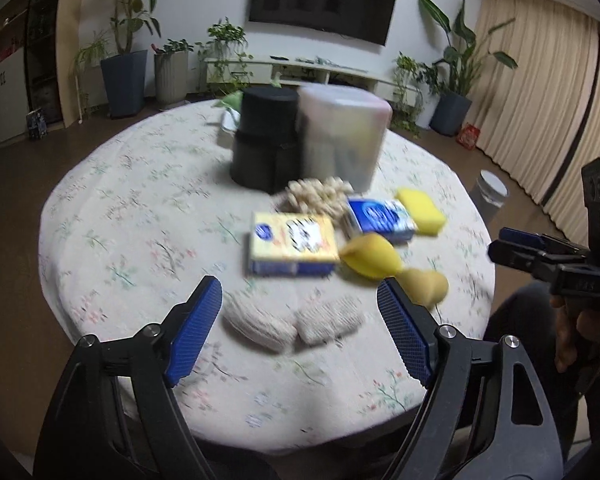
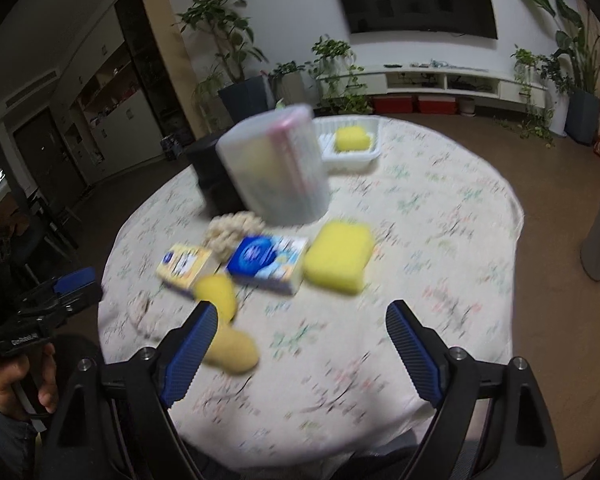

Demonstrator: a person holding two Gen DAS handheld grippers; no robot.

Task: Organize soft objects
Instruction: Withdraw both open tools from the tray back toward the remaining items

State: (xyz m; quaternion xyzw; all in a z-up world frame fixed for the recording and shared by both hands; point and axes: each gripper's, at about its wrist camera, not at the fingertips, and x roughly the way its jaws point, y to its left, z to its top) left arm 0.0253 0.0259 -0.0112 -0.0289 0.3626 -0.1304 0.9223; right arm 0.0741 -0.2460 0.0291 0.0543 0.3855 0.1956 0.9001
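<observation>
- Round table [image 1: 112,208] under a flowered cloth; both views blurred.
- Left gripper [image 1: 300,320]: jaws spread wide, nothing between the blue pads; it hangs over the near edge of the table, pointing down at a slant.
- Two pale knitted socks [image 1: 292,322] lie side by side, touching, on the cloth just beyond the left gripper, seen between its fingers but not touched by them.
- Right gripper [image 2: 302,344]: jaws spread wide, holding nothing; bare cloth shows between the pads.
- A yellow pear-shaped sponge [image 2: 230,350] lies just beside the right gripper's left finger, partly hidden by it; whether they touch, cannot tell.
- A second rounded yellow sponge [image 2: 216,292] lies just past the first.
- Middle of the table: a yellow packet [image 1: 292,246] and a blue packet [image 1: 380,218] lie flat, near each other.
- A yellow block sponge [image 2: 338,256] sits just beside the blue packet, on its right.
- A cream, knobbly soft thing [image 1: 320,196] sits behind the two packets; too blurred to name.
- Behind it stand a black round container [image 1: 264,140] and a cloudy plastic tub [image 1: 344,132], close side by side.
- At the far edge, a white tray [image 2: 350,156] holds another yellow sponge [image 2: 352,139].
- A hand [image 2: 20,376] grips the left tool's handle at the right view's lower left.
</observation>
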